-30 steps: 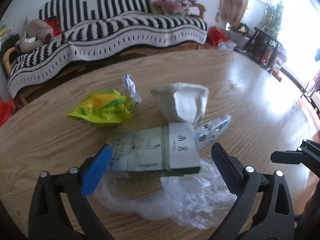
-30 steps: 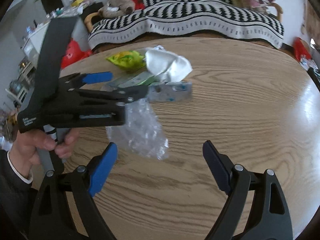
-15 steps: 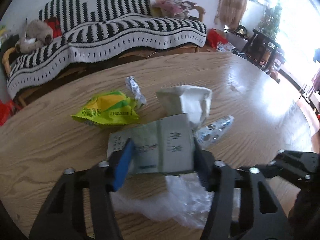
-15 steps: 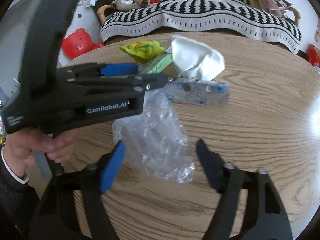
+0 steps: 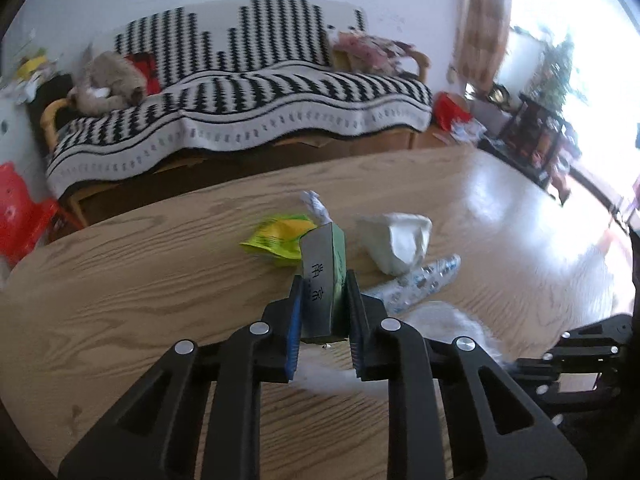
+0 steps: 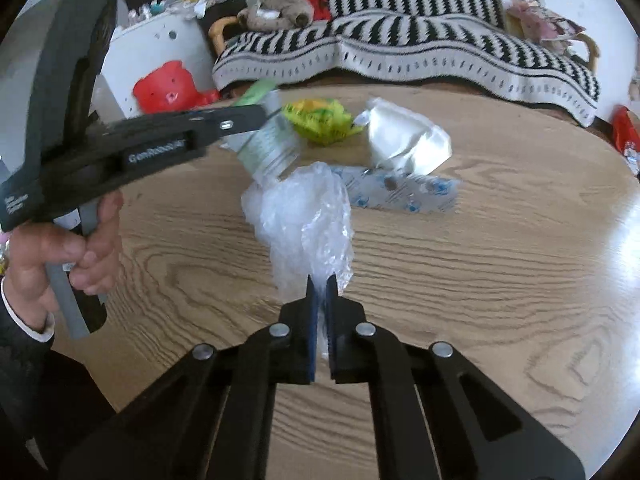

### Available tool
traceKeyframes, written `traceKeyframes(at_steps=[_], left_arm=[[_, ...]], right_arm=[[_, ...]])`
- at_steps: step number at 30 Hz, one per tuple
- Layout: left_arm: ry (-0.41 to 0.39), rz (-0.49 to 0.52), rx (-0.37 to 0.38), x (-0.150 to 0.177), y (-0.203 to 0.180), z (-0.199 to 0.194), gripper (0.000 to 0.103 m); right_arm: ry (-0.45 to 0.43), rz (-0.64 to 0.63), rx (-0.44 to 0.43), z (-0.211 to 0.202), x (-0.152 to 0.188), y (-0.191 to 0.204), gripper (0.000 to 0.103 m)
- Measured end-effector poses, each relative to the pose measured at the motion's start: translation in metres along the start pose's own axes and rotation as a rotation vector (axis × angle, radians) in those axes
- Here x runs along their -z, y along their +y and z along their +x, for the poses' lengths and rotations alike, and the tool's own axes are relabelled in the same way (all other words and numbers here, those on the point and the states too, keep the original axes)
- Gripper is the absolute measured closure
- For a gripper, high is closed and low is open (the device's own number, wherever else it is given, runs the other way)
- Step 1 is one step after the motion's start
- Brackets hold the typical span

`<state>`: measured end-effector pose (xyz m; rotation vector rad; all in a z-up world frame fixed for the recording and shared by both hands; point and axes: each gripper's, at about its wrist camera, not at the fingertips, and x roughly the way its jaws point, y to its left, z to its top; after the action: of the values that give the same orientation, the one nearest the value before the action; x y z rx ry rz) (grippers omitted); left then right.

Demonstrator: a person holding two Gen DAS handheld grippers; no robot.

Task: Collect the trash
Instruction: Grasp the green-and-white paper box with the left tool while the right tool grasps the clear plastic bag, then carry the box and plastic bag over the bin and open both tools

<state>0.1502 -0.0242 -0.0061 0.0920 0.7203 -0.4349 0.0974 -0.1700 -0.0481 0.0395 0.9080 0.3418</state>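
Note:
My left gripper (image 5: 323,280) is shut on a green and grey carton (image 5: 322,276), held on edge above the round wooden table (image 5: 120,288); the carton also shows in the right wrist view (image 6: 266,142). My right gripper (image 6: 320,284) is shut on a clear plastic bag (image 6: 308,220), which also shows blurred in the left wrist view (image 5: 452,316). On the table lie a yellow-green snack wrapper (image 5: 280,236), a white crumpled packet (image 5: 396,240), a blue-printed blister strip (image 5: 416,280) and a small foil scrap (image 5: 314,204).
A sofa with a black and white striped cover (image 5: 240,96) stands behind the table. A red plastic stool (image 6: 168,88) and a white cabinet (image 6: 160,48) stand at the left. Dark shelves (image 5: 536,144) stand by the bright window at right.
My left gripper closed on the carton and lifted it on edge. My right gripper moved in and closed on the clear plastic bag.

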Motion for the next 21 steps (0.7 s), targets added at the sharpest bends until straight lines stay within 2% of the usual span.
traceKeyframes(at_steps=[5, 9, 15, 21], left_arm=[[-0.024, -0.046, -0.032, -0.005, 0.002, -0.019, 0.085], [-0.024, -0.040, -0.037, -0.007, -0.012, -0.024, 0.085], [-0.032, 0.021, 0.023, -0.009, -0.060, -0.029, 0.085], [-0.037, 0.081, 0.120, -0.009, -0.131, -0.027, 0.085]], right_arm=[[-0.046, 0.039, 0.013, -0.030, 0.005, -0.015, 0.099], [-0.078, 0.077, 0.027, -0.057, 0.015, -0.032, 0.099], [-0.125, 0.153, 0.070, -0.102, 0.035, -0.069, 0.099], [-0.178, 0.234, 0.151, -0.154, 0.068, -0.118, 0.099]])
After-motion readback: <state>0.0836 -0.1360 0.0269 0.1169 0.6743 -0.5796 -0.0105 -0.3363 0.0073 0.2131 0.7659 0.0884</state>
